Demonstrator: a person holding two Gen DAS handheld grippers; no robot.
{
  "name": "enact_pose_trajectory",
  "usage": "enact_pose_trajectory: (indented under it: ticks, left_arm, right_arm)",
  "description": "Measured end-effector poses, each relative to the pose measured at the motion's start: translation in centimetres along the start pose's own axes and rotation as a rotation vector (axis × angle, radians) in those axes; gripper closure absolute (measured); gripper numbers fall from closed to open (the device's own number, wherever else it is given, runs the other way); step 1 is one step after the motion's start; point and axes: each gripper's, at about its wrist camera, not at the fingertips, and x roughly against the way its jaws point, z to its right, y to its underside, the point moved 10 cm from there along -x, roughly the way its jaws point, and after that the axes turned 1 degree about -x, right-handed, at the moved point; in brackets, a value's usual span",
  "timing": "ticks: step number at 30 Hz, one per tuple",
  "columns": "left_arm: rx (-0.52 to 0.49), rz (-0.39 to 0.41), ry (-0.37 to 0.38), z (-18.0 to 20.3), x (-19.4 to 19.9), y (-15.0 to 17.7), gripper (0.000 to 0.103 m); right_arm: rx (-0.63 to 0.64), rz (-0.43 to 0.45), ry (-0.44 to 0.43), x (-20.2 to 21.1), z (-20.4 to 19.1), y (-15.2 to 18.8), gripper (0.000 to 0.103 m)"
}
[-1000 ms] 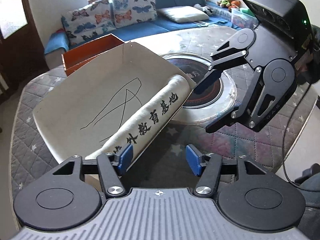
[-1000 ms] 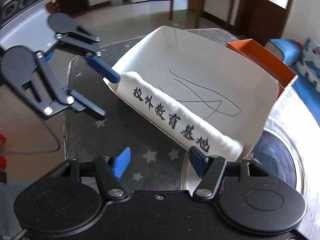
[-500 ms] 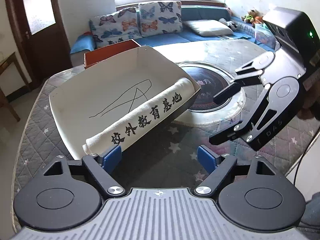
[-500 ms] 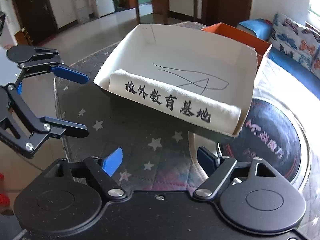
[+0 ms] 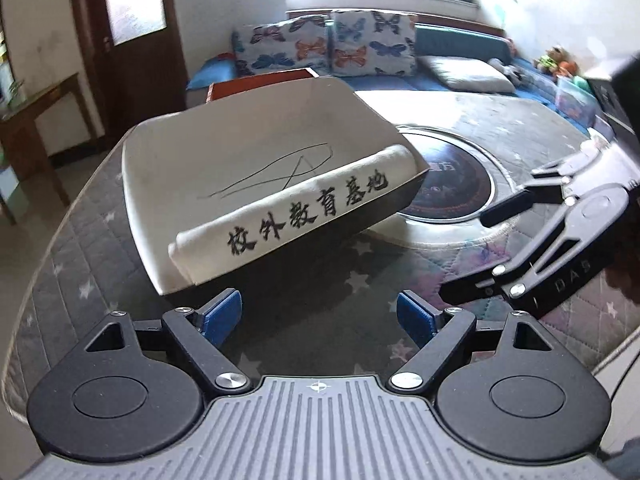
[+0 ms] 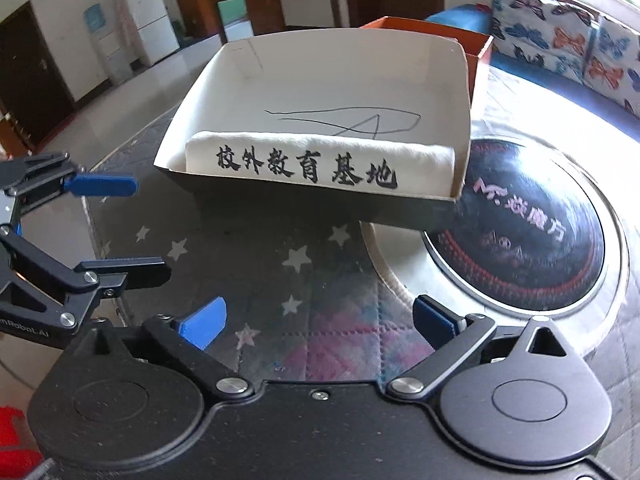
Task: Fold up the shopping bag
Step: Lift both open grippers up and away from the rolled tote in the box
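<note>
The shopping bag (image 5: 296,216) is a white cloth bundle with black Chinese characters, folded into a long roll. It lies along the near wall inside a white cardboard tray (image 5: 240,152) on the table; it also shows in the right wrist view (image 6: 320,162), in the tray (image 6: 340,76). My left gripper (image 5: 318,316) is open and empty, held back from the tray's near edge; it shows at the left of the right wrist view (image 6: 124,228). My right gripper (image 6: 316,320) is open and empty, also short of the tray; it shows at the right of the left wrist view (image 5: 484,252).
The table has a grey quilted cover with stars (image 6: 248,240) and a round black glass inset (image 6: 532,236) right of the tray. An orange box (image 6: 452,32) stands behind the tray. A sofa with butterfly cushions (image 5: 332,48) lies beyond the table.
Both grippers have drawn back from the ends of the rolled bag, which stays in the tray. The tray now sits farther from both cameras.
</note>
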Motion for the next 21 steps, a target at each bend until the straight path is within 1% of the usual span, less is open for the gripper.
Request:
enact_pose_trajectory:
  ticks: [2, 6, 8, 10, 13, 17, 18, 21]
  left_arm:
    - [0.025, -0.004, -0.036, -0.4, -0.1, 0.1, 0.017]
    - [0.06, 0.019, -0.08, -1.1, 0.0, 0.2, 0.017]
    - [0.083, 0.021, -0.098, -1.3, -0.1, 0.3, 0.017]
    - [0.106, 0.02, -0.114, -1.5, -0.2, 0.5, 0.017]
    - [0.138, 0.018, -0.115, -1.5, -0.3, 0.7, 0.017]
    - [0.141, 0.027, -0.131, -1.0, -0.4, 0.7, 0.017]
    - [0.14, 0.03, -0.137, -0.8, -0.4, 0.7, 0.017]
    - [0.144, 0.03, -0.144, -0.4, -0.5, 0.7, 0.017]
  right_arm:
    - [-0.015, 0.009, 0.008, 0.0, 0.0, 0.3, 0.0]
    - [-0.039, 0.025, 0.017, -0.2, -0.2, 0.7, 0.0]
    - [-0.03, 0.037, 0.036, -0.3, -0.4, 1.0, 0.0]
    - [-0.037, 0.045, 0.035, -0.5, -0.7, 1.2, 0.0]
    - [-0.041, 0.068, 0.066, -0.6, -0.6, 1.4, 0.0]
    - [-0.058, 0.084, 0.08, -0.7, -0.3, 1.6, 0.0]
    - [-0.063, 0.093, 0.098, -0.7, -0.1, 1.7, 0.0]
    - [-0.066, 0.11, 0.118, -0.6, -0.1, 2.0, 0.0]
